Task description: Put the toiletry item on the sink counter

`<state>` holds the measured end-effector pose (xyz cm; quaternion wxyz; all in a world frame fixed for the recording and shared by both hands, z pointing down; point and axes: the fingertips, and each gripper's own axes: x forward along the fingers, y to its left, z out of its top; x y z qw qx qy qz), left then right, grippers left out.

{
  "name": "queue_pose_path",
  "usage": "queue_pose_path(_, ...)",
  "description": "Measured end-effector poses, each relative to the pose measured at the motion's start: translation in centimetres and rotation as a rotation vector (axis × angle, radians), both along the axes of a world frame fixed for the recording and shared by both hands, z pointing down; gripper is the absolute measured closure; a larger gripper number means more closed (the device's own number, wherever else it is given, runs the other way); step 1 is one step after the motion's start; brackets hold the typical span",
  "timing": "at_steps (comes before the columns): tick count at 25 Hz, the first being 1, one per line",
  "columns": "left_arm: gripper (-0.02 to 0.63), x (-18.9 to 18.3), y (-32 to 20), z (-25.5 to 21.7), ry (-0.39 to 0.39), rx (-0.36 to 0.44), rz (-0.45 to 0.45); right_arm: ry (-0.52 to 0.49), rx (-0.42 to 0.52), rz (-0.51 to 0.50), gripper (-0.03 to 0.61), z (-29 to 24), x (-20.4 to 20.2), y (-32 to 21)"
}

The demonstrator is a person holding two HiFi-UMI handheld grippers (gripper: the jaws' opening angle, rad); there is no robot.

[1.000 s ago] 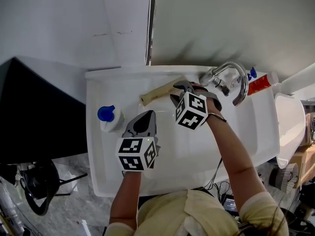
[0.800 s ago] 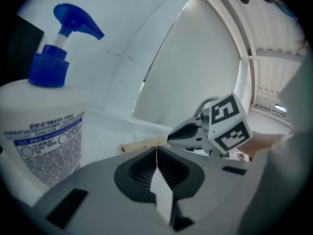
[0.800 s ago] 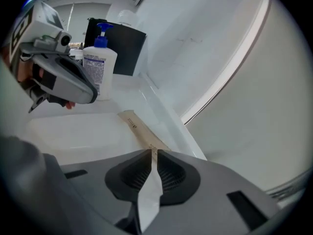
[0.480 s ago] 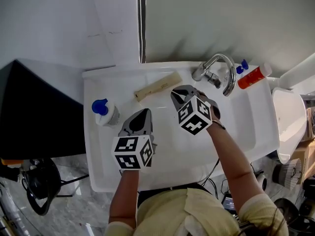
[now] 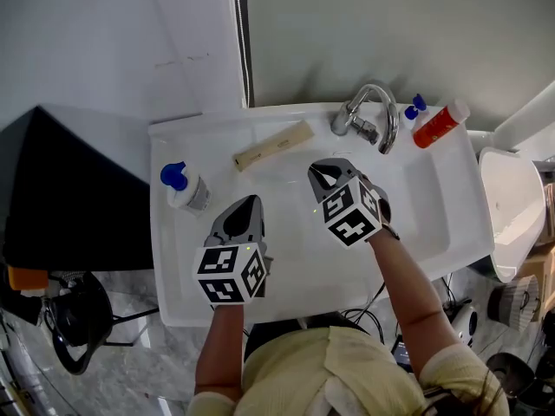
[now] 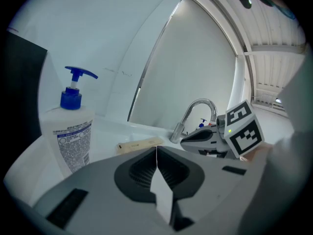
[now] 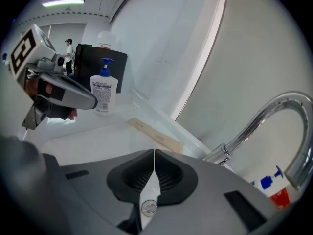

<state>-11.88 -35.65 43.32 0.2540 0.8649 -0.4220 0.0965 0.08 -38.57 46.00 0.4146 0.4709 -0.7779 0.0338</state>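
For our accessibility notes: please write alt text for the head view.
The left gripper and right gripper hover shut and empty over a white sink. Along its rim: a tan box at the back, a pump bottle, a faucet, a red bottle.

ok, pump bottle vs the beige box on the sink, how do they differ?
Pose: the pump bottle stands upright; the beige box lies flat.
Look: the pump bottle is a rounded white body with a blue pump; the beige box is long, slim and tan.
Place: the pump bottle sits at the left edge of the sink; the beige box lies along its back edge, left of the faucet.
Shared: both rest on the sink rim, apart from each other.
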Motion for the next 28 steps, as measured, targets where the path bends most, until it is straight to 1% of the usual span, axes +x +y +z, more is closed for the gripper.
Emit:
queue_pose_path(12,0.574,-1.3,2.5,-1.3,-0.012,0.017,-0.043,-0.192,0.031,0.089,0.549,-2.5,0.8,4.2)
queue_pose_path(20,0.574,-0.9,4.3,-1.9,-0.031,0.036,-0.044,-0.261,0.05,0.129,0.551,-3.3,1.6,6.6)
queue_pose_path(23,0.574,-1.0,4.8,-2.0,-0.038,0.039,-0.053,-0.325,0.058,0.153,0.551,-3.6,1.9,7.2)
queue_pose_path(28,0.574,-1.3,5.3,-2.3,-0.049,0.048,-0.063,-0.43,0.038,0.2,0.551,-3.4,2.1,8.0)
